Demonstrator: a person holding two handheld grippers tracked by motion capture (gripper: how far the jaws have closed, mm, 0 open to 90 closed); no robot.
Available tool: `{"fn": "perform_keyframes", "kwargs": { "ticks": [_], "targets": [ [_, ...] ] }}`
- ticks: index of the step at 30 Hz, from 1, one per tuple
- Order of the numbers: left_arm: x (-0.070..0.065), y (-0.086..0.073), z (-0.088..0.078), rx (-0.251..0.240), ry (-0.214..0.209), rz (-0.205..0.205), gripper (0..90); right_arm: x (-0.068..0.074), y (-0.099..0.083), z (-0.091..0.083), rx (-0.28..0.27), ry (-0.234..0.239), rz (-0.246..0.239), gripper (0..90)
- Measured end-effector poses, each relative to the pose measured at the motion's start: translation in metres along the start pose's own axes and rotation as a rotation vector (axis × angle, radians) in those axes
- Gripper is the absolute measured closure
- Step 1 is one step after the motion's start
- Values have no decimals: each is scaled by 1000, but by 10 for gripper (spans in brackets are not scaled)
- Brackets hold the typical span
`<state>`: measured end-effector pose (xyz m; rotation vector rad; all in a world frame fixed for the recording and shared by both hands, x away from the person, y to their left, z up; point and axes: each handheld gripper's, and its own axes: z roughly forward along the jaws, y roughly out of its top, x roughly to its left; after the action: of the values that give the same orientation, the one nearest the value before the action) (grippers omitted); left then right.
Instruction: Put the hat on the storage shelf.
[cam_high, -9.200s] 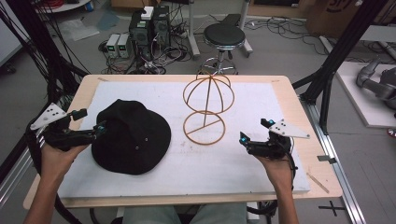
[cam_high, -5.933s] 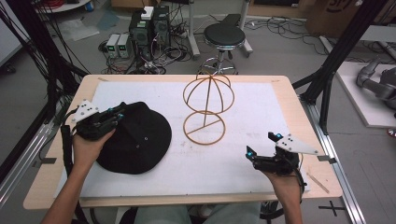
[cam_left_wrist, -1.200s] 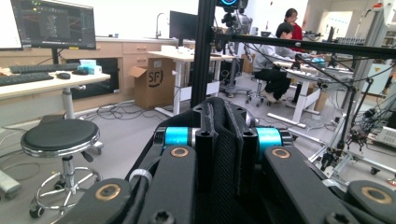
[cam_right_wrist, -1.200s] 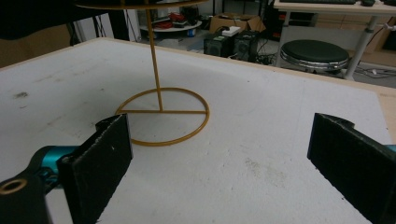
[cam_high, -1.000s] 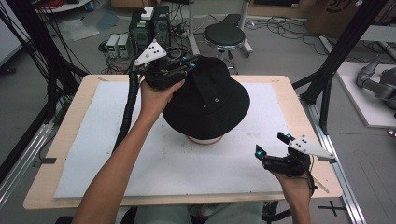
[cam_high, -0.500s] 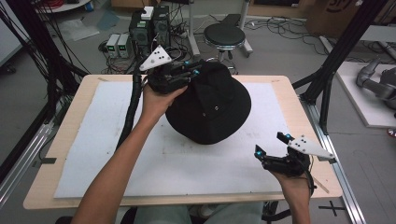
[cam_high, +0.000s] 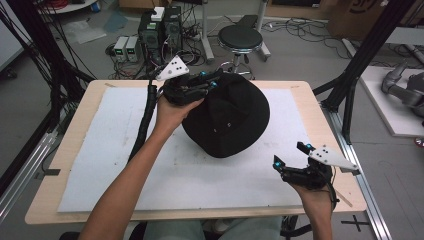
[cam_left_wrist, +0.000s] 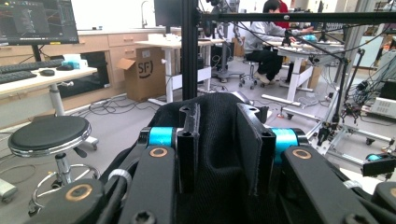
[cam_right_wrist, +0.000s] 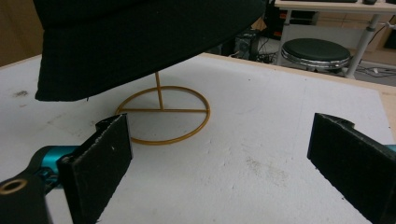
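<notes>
Left gripper (cam_high: 212, 81) clamped on floppy black fabric brimmed hat (cam_high: 227, 122), draped over gold wire stand (cam_right_wrist: 162, 114) (base ring visible), right gripper (cam_high: 291, 155) parted, low beside.

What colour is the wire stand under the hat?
Gold: the stand shows best in the right gripper view, beneath the black hat.

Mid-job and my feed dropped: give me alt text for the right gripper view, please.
A black fabric hat hangs over a gold wire stand, hiding its top; the stand's thin post and ring base show beneath on the white foam mat. The right gripper frames this, its black jaws wide apart and empty.
</notes>
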<state>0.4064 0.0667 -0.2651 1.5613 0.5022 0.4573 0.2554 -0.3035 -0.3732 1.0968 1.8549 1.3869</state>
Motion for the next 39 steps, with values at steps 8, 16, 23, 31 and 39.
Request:
{"fn": "perform_keyframes", "kwargs": {
  "ticks": [8, 16, 23, 31, 39],
  "targets": [
    [1, -1, -1, 2, 13, 4, 651, 0, -1, 1, 1, 0, 3, 63],
    [2, -2, -2, 0, 17, 4, 613, -1, -1, 1, 1, 1, 2, 63],
    [4, -1, -7, -4, 22, 2, 555, -2, 0, 2, -2, 2, 8, 63],
    [10, -2, -25, 6, 42, 6, 488, -10, 1, 4, -3, 5, 18, 63],
    [27, -16, -64, 32, 133, -5, 428, -22, 0, 10, 4, 5, 32, 62]
  ]
}}
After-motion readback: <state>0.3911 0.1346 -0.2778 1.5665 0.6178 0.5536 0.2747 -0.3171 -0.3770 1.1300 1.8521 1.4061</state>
